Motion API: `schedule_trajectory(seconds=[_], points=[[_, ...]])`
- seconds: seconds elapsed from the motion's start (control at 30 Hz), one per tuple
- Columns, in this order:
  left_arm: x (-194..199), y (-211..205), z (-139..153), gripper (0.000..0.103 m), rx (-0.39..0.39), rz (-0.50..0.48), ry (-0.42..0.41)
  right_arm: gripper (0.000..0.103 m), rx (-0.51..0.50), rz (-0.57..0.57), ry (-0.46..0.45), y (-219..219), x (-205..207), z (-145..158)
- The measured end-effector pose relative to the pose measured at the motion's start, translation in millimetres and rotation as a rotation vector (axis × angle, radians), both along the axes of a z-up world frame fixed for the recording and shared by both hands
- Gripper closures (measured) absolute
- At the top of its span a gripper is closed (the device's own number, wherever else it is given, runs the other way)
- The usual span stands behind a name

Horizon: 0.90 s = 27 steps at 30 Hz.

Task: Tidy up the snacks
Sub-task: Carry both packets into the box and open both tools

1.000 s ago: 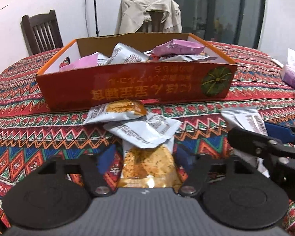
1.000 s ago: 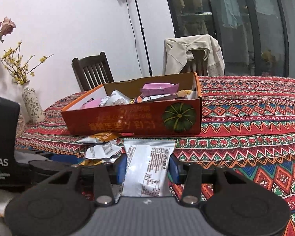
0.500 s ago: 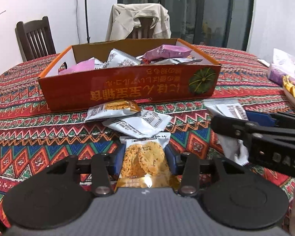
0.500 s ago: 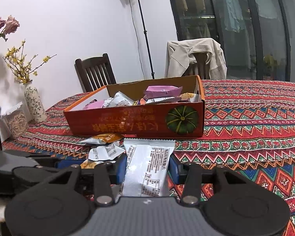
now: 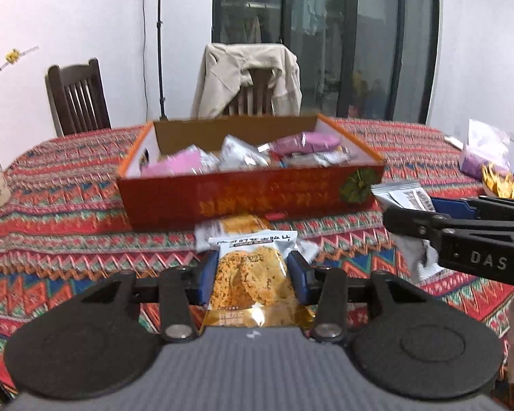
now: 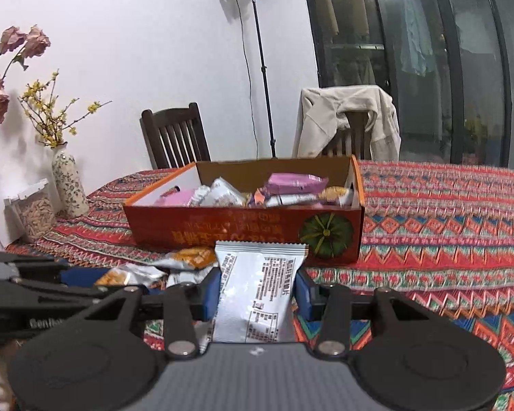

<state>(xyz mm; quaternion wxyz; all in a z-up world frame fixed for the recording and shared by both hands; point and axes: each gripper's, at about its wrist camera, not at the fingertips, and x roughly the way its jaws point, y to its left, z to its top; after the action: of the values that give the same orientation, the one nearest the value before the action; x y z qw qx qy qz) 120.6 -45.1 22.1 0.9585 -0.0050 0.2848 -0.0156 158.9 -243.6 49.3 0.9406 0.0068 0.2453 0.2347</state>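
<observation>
Left gripper [image 5: 253,274] is clamped on a cracker packet [image 5: 252,275], clear front showing the golden crackers, blue pads pressing both edges; its jaws have just been closing onto it. The packet is held up off the tabletop [image 5: 68,212], just in front of the snack box [image 5: 250,198]. Right gripper [image 6: 258,289] grips a silver packet [image 6: 257,291], printed back side toward the camera, also held near the box front.

Only the left view shows the cracker packet's front; from the right view the left gripper is just a black body at the lower left, its packet mostly hidden. Only the left view shows a purple bag [image 5: 479,157] and a dish of gold-wrapped sweets [image 5: 503,185] at the far right of the tabletop. Only the right view shows a clear jar of pale snack sticks [image 6: 34,212], the full flowered vase [image 6: 68,185] with yellow branches, and a light stand [image 6: 253,65].

Snack box: orange-red cardboard, open top, green pumpkin print on the front corner. Inside are pink packets [image 6: 294,183], silver packets [image 5: 241,152] and an orange-tinted one at the right end, loosely piled. Loose packets [image 6: 188,258] lie on the tabletop between the box and the grippers. Behind stand two wooden chairs, one draped with a beige jacket [image 6: 346,120].
</observation>
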Motion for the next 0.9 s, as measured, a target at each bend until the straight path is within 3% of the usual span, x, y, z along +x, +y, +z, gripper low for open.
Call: schedule_trajectory(seconds=[0.43, 0.9], points=[[43.7, 22.7, 54.1, 0.058, 0.025, 0.040, -0.117, 0.059, -0.078, 0.008, -0.129, 24.1, 22.5, 55.7], [125.5, 41.7, 79.0, 0.058, -0.034, 0.132, -0.172, 0.059, -0.009, -0.058, -0.134, 59.1, 115.0, 79.2]])
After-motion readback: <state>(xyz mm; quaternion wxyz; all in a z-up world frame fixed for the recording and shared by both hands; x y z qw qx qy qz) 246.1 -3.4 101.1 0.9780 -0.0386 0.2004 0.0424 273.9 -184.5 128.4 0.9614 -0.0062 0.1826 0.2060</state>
